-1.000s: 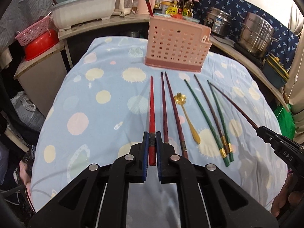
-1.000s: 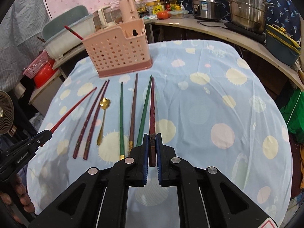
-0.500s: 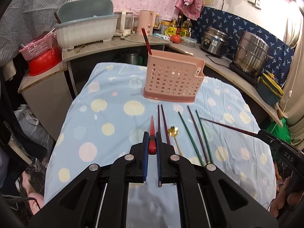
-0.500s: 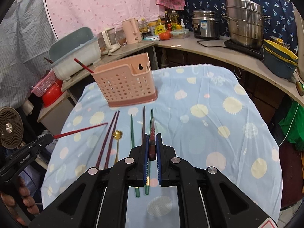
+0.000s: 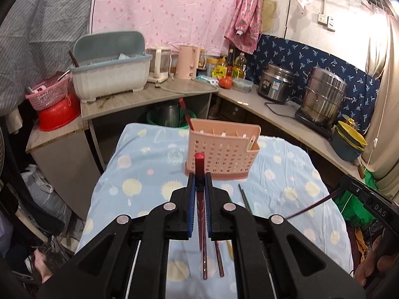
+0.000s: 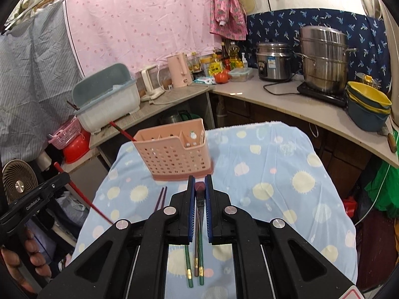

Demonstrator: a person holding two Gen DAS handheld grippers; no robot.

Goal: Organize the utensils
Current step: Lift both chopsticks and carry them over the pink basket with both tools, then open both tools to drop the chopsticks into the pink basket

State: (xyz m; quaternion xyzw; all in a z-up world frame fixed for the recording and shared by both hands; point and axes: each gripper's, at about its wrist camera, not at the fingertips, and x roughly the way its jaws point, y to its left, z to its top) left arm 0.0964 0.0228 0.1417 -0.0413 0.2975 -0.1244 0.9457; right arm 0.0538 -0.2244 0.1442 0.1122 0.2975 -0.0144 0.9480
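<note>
A pink perforated utensil basket (image 5: 222, 149) stands at the far end of the dotted blue tablecloth, with one red chopstick (image 5: 185, 113) leaning in its left end. My left gripper (image 5: 199, 186) is shut on a red chopstick (image 5: 199, 160), raised with its end pointing at the basket. My right gripper (image 6: 199, 189) is shut on a dark red chopstick (image 6: 200, 186), lifted the same way; it also shows in the left wrist view (image 5: 311, 206). Green chopsticks (image 6: 188, 269) and dark chopsticks (image 5: 219, 261) lie on the cloth below.
The table (image 6: 286, 174) is covered with a blue cloth. A counter behind holds a white dish tub (image 5: 109, 74), a pink kettle (image 5: 187, 61), a rice cooker (image 5: 275, 82) and a steel steamer pot (image 5: 324, 94). A fan (image 6: 18, 186) stands left of the table.
Both grippers have lifted their chopsticks off the cloth and tilted up, so the views now face the basket and counter rather than down at the row of utensils.
</note>
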